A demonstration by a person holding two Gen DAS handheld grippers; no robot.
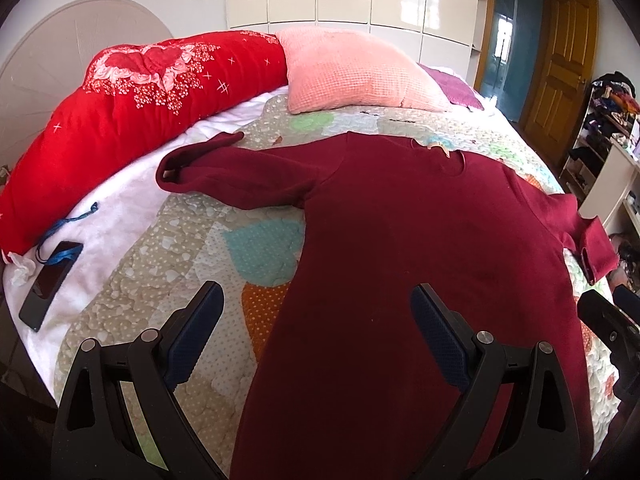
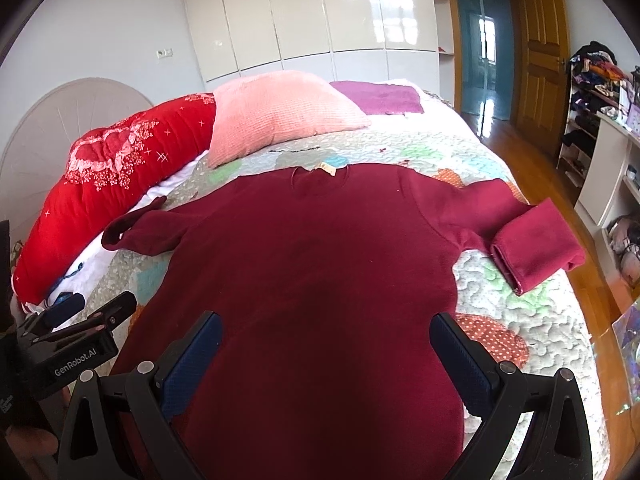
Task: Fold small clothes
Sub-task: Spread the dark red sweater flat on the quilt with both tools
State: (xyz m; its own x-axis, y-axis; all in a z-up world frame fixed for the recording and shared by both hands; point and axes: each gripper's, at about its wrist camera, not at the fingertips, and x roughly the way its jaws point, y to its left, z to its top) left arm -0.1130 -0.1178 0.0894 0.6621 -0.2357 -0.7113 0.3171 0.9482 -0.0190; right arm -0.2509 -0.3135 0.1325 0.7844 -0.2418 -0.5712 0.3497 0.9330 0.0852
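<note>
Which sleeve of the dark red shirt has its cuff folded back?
The right sleeve, near the bed edge by the wooden floor: its end is doubled back. The left sleeve, toward the red bolster, lies stretched out.

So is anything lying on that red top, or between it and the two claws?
Nothing visible. The top lies flat on the quilt, bare. Both the left gripper and the right gripper are open right above its lower part. The phone lies off to the side.
</note>
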